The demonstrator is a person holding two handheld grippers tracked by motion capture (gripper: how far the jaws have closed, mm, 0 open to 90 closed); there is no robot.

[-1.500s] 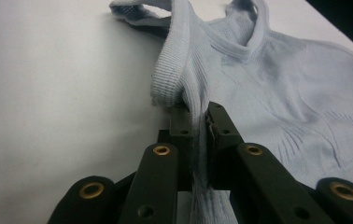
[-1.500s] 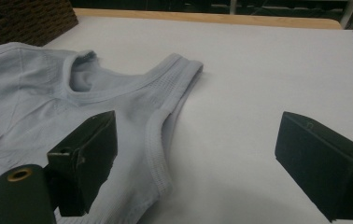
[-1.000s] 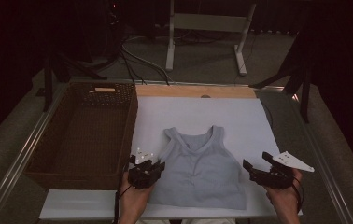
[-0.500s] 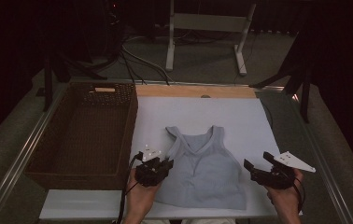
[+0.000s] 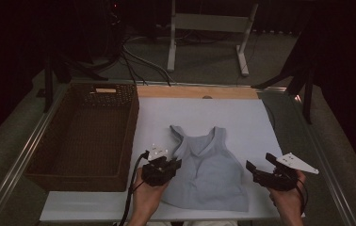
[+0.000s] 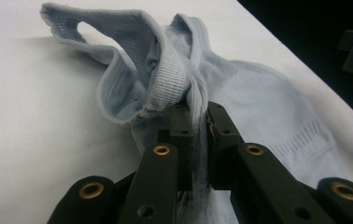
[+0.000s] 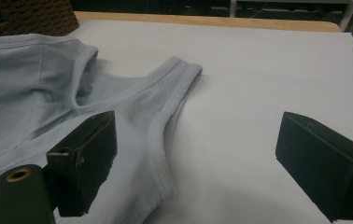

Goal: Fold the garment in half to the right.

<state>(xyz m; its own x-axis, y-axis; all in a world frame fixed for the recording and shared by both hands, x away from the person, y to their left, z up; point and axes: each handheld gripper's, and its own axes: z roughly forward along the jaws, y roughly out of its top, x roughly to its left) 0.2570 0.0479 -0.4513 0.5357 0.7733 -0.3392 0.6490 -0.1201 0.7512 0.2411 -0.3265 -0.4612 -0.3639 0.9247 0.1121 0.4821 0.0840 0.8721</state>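
While your left gripper [image 6: 198,116] pinches the pale blue tank top [image 5: 209,174], it bunches up.
Your right gripper [image 7: 195,163] hovers jaws apart beside its right edge on the white bench [image 5: 242,117].

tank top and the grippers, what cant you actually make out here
- Tank top: in the left gripper view, how much fabric sits between the left gripper fingers is hidden by the fingers themselves.
- Its hem: in the right gripper view, cut off by the left and bottom edges.
- Basket floor: in the high view, too dark to tell what lies there.
- Right gripper: in the high view, too small to judge its gap.
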